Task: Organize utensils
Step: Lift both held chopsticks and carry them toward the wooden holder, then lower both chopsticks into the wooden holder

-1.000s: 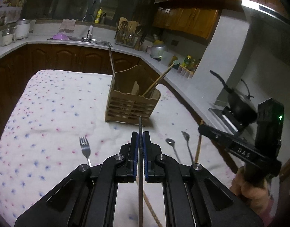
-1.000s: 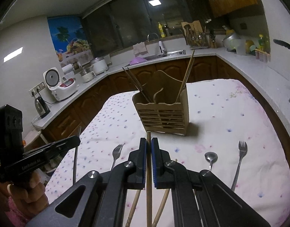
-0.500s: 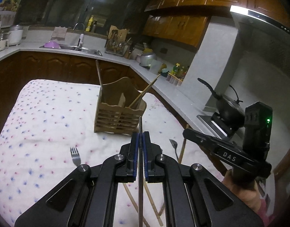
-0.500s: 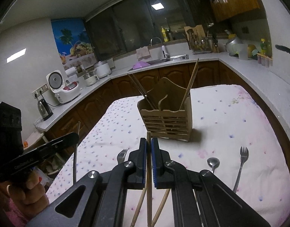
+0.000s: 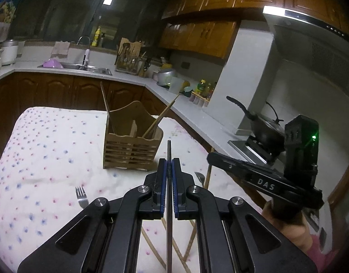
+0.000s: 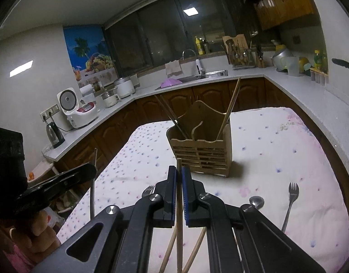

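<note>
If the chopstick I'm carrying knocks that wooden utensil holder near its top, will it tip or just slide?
The wooden utensil holder stands taller than its base is wide and looks like thin slatted wood, so probably light: a high knock might tip it. The soft quilted cloth would likely grip the base rather than let it slide. The leaning chopsticks add little weight.

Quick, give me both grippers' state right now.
Left gripper: shut on a dark metal chopstick.
Right gripper: shut on a wooden chopstick.
</note>
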`<state>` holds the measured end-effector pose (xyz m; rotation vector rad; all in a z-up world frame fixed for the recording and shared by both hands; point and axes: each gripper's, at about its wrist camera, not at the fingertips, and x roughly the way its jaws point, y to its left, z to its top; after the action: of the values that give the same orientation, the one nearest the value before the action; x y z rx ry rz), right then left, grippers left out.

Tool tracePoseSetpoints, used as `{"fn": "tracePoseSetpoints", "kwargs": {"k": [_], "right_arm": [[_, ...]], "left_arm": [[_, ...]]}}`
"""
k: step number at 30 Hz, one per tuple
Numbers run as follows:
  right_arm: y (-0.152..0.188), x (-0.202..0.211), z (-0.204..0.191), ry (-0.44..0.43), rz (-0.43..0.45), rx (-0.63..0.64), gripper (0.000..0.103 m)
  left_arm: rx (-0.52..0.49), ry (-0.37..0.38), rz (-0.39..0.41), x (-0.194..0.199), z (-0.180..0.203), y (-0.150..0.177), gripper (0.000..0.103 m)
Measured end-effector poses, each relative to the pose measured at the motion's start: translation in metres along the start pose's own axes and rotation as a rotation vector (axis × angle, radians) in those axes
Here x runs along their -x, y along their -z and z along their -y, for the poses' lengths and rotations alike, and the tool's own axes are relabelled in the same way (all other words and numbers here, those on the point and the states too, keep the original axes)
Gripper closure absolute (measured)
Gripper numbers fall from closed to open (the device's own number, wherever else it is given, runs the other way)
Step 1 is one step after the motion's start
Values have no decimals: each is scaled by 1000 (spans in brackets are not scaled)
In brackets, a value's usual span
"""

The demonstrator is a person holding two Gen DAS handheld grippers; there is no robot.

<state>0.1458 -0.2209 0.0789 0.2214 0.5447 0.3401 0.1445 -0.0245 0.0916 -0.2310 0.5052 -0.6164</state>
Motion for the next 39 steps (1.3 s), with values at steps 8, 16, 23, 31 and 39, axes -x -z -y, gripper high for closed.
{"fn": "tracePoseSetpoints", "kwargs": {"k": [8,16,23,31,39], "right_arm": [[-4,4,2,-4,18,-4,98],[-15,4,7,5,44,-7,98],[-25,4,11,16,69,-5,98],[-51,-1,20,42,132,-6,98],[-97,-5,29,62,233,-2,98]], "left_arm": [[-7,4,14,1,1,-1,100],[13,-33,50,-4,-12,-16,100],[6,-63,87,-11,-21,-28,100],[3,-134,177,-30,-38,-58,100],[-25,-213,259,-67,-52,-103,100]]}}
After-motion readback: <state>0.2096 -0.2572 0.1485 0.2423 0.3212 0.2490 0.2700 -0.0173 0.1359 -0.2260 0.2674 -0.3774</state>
